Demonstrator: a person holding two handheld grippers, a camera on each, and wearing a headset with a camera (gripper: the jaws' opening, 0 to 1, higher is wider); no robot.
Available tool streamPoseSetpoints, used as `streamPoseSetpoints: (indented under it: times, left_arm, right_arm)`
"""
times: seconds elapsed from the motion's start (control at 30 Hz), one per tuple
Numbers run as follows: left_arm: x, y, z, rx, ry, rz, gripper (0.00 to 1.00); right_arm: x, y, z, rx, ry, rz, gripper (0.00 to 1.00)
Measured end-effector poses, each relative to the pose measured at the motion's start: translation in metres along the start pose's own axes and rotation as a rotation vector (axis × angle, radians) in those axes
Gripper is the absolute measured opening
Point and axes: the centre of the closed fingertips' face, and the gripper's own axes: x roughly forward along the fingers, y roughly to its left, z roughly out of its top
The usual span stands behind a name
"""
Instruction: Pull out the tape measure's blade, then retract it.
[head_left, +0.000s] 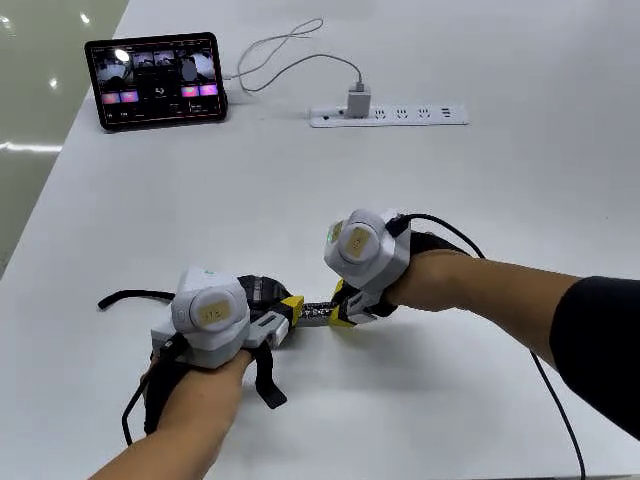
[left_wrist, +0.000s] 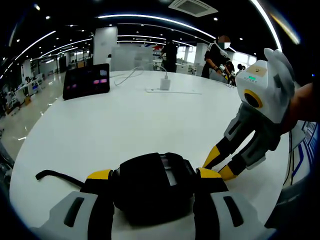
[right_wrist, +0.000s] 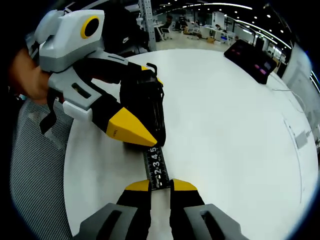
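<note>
Right gripper (right_wrist: 160, 186) is pinched shut on the free end of the blade (right_wrist: 155, 165), its two yellow tips closed from either side with the printed numbers showing just beyond them. Only a short length of blade is out. It runs straight from the tips to the mouth of the black tape measure (right_wrist: 144, 105), which appears to rest on the table (head_left: 420, 400) in front of the person. The left gripper (left_wrist: 155, 176) is clamped across the tape measure's body, a yellow tip pressed to each side.

What the coming move turns on is the blade's own length. In the head view it lies nearly level across the table, with the tape measure to the person's left and the pinched end to the right. The two grippers are close together, with just the bare strip between them. Drawing more out looks like a matter of carrying the right gripper off to the right along that same line while the left one anchors the body. A pull off that line would likely kink the strip or twist the body in the jaws. Letting it back would mean the reverse path, towards the left gripper.

A black strap (head_left: 266, 378) trails from the tape measure towards the person. Well apart, at the far side, are a tablet (head_left: 155, 80) and a power strip (head_left: 400, 116).
</note>
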Motion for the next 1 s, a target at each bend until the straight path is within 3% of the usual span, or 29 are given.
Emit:
streamPoseSetpoints:
  times: [0.2, 1.0]
  left_arm:
    - [-0.001, 0.0, 0.0, -0.002, 0.001, -0.002, 0.59]
    - [-0.002, 0.0, -0.001, -0.012, -0.001, -0.003, 0.6]
  right_arm:
    - [0.004, 0.001, 0.008, -0.021, -0.043, 0.012, 0.09]
    - [0.015, 0.007, 0.028, -0.032, -0.076, 0.006, 0.1]
